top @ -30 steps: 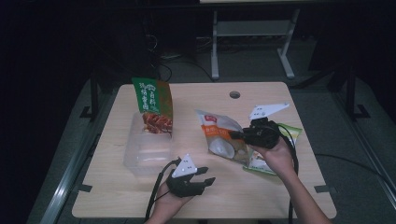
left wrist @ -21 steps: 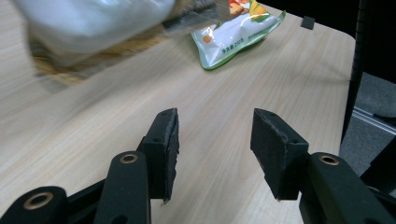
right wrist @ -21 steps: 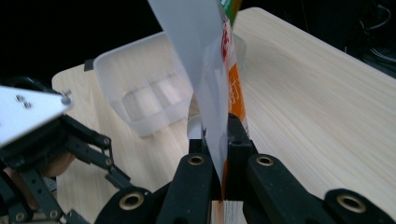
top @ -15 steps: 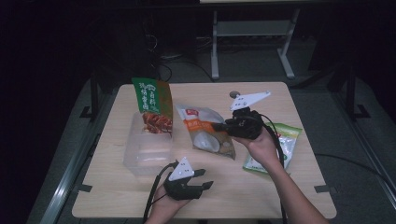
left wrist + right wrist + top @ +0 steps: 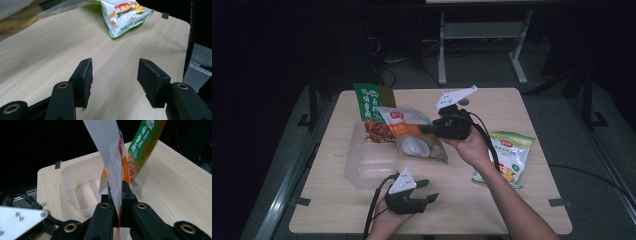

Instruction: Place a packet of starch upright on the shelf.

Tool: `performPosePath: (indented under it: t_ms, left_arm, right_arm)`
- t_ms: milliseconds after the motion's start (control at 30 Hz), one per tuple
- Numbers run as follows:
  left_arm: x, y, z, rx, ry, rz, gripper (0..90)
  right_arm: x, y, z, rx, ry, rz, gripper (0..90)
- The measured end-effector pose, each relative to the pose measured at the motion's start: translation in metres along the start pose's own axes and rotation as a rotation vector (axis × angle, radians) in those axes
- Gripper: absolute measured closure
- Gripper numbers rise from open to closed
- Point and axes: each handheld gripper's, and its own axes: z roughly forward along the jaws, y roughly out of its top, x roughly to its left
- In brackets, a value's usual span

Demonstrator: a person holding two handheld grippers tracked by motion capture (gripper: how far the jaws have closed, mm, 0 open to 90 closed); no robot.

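A: Carrying the white-and-orange snack bag (image 5: 414,140) toward the clear plastic bin (image 5: 371,160); right gripper (image 5: 432,129) is clamping its edge, jaws pinched tight on the film (the right gripper view is showing the bag (image 5: 112,170) squeezed between them).

B: Where is the bag sitting?

A: Hanging off the jaws, its far end just over the bin's near-right rim, low above the worktop (image 5: 472,210). The green-and-red bag (image 5: 372,112) is already standing upright in the bin's far end.

B: Orientation?

A: Long axis is running roughly level, from the gripped edge at the right toward the bin at the left, printed face up, sagging a little.

B: Left side?

A: Left gripper (image 5: 428,192) is resting near the front edge, jaws having just been opening, now moderately wide with nothing between them.

B: Next?

A: Probably needing to go further left and tip the free end down into the bin before letting go. The green chip bag (image 5: 507,157) is waiting at the right.
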Motion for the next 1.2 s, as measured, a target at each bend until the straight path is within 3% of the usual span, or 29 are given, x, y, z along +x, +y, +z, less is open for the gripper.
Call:
performPosePath:
  t_ms: [67, 133, 433, 600, 967, 1200]
  left_arm:
    - [0.0, 0.0, -0.001, 0.002, 0.001, 0.008, 45.2]
    - [-0.003, 0.0, 0.0, -0.019, -0.003, -0.011, 45.2]
    - [-0.003, -0.001, -0.003, 0.003, -0.003, 0.026, 45.2]
    - [-0.003, -0.001, -0.004, -0.02, -0.002, 0.014, 45.2]
    - [-0.003, -0.001, -0.007, -0.037, -0.002, -0.003, 44.9]
    - [-0.003, -0.001, -0.009, -0.023, -0.008, 0.014, 44.4]
  right_arm:
    - [0.001, 0.005, 0.007, 0.0, 0.006, -0.006, 89.9]
    - [0.002, 0.01, 0.013, 0.007, 0.014, -0.003, 89.8]
    - [0.007, 0.033, 0.041, -0.015, 0.043, -0.018, 89.9]
    - [0.01, 0.042, 0.059, -0.011, 0.061, -0.022, 89.8]
    - [0.011, 0.052, 0.099, -0.004, 0.084, 0.006, 89.8]
    - [0.011, 0.051, 0.121, -0.02, 0.111, 0.021, 89.8]
